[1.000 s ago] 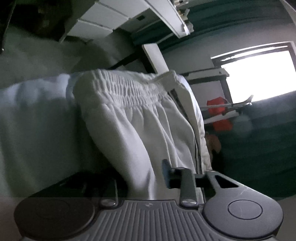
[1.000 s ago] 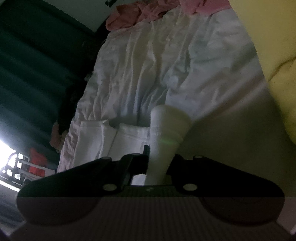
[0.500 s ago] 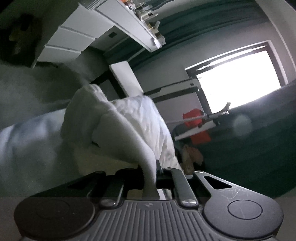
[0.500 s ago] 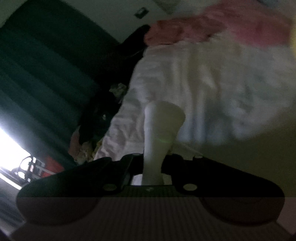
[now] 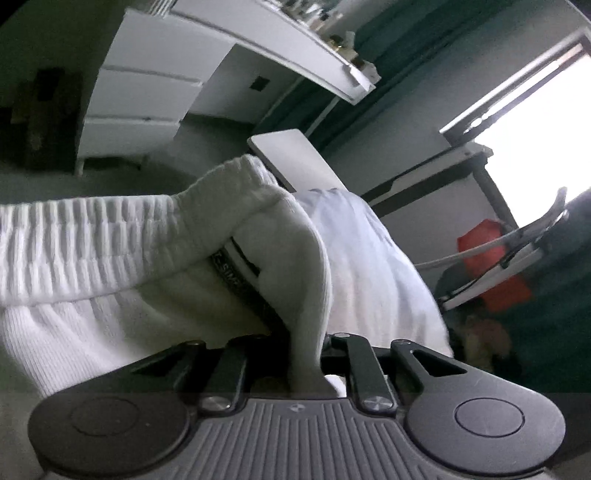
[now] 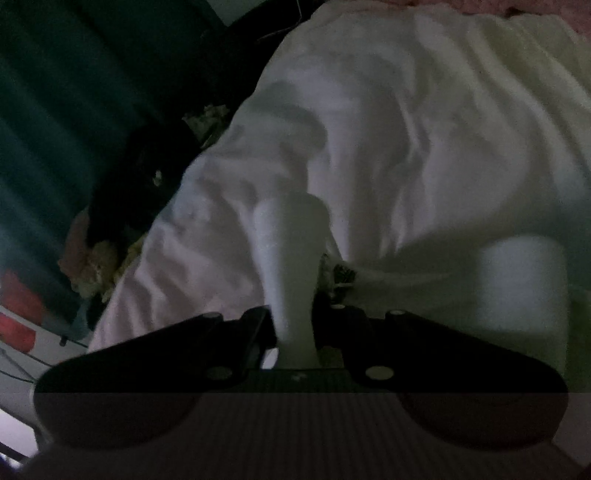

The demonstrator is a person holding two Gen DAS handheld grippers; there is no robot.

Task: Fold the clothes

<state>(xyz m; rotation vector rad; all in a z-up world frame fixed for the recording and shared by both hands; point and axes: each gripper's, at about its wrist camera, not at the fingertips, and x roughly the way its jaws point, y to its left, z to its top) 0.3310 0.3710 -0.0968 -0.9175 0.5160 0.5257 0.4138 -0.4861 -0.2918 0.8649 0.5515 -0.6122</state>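
White ribbed shorts (image 5: 122,258) with an elastic waistband and an inner label hang lifted in the left wrist view. My left gripper (image 5: 304,354) is shut on a fold of the shorts near the waistband. In the right wrist view my right gripper (image 6: 295,325) is shut on another white fold of the shorts (image 6: 291,258), held above the white bed sheet (image 6: 424,129). More of the white garment (image 6: 524,295) shows at the right. The fingertips of both grippers are hidden by cloth.
A white drawer unit (image 5: 144,96) and a shelf (image 5: 295,48) stand behind the shorts. A bright window (image 5: 535,122), a drying rack (image 5: 517,251) with red cloth and dark green curtains (image 6: 55,110) are nearby. Pink clothes (image 6: 554,11) lie at the bed's far end.
Both grippers have stayed shut on the shorts and lifted them. The waistband has swung across the left view, showing the inner label. The right view has tilted and moved nearer the sheet.
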